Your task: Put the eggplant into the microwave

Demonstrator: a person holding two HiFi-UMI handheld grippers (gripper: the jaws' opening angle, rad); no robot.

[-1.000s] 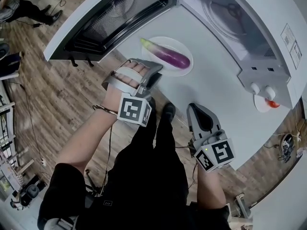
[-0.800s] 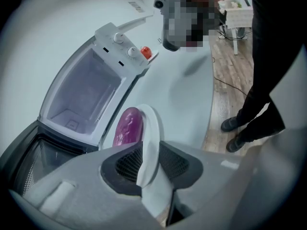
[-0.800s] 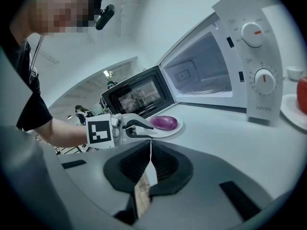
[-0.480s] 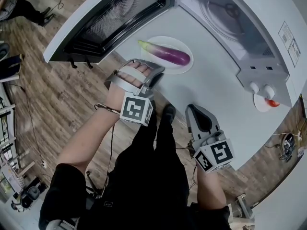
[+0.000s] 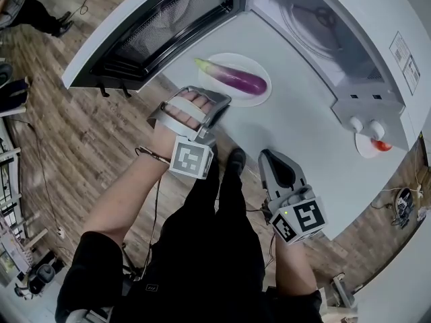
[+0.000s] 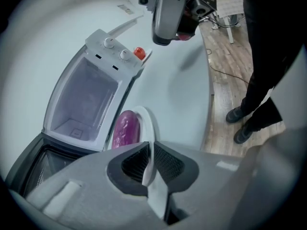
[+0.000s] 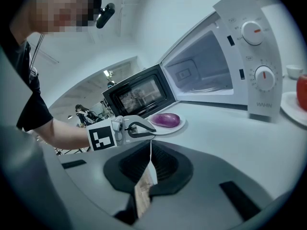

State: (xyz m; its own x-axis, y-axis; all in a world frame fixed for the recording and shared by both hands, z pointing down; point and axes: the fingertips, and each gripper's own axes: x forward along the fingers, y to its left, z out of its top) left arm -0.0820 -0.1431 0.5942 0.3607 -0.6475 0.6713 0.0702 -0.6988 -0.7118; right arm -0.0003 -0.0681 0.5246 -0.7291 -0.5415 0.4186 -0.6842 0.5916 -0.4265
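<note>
Purple eggplant (image 5: 236,79): it lies lengthwise on a white plate, green stem end toward 10 o'clock in the head view. It is outside the microwave.
Plate (image 5: 262,69): it sits on the pale table (image 5: 296,133), just in front of the open microwave.
Left tongs (image 6: 149,150): I have just been closing them. The plate's near rim runs down between the pads, and they are clamped on it at the plate's 7 o'clock edge. They do not touch the eggplant.
Right tongs (image 7: 150,147): the jaws are together with nothing between them. I hold them near the table's front edge, at 5 o'clock from the plate and well apart from it.
Microwave (image 5: 367,103): white, with its cavity open toward me at 1 o'clock from the plate and a round glass tray inside.
Door (image 5: 168,19): swung wide open, its dark window at 10 o'clock from the plate.
Knobs (image 5: 358,123): two, side by side on the microwave's panel, at 3 o'clock from the plate.
Saucer (image 5: 367,148): white, just past the knobs, with something red on it; I cannot tell what.
Floor (image 5: 81,133): wood planks below the table's edge.
</note>
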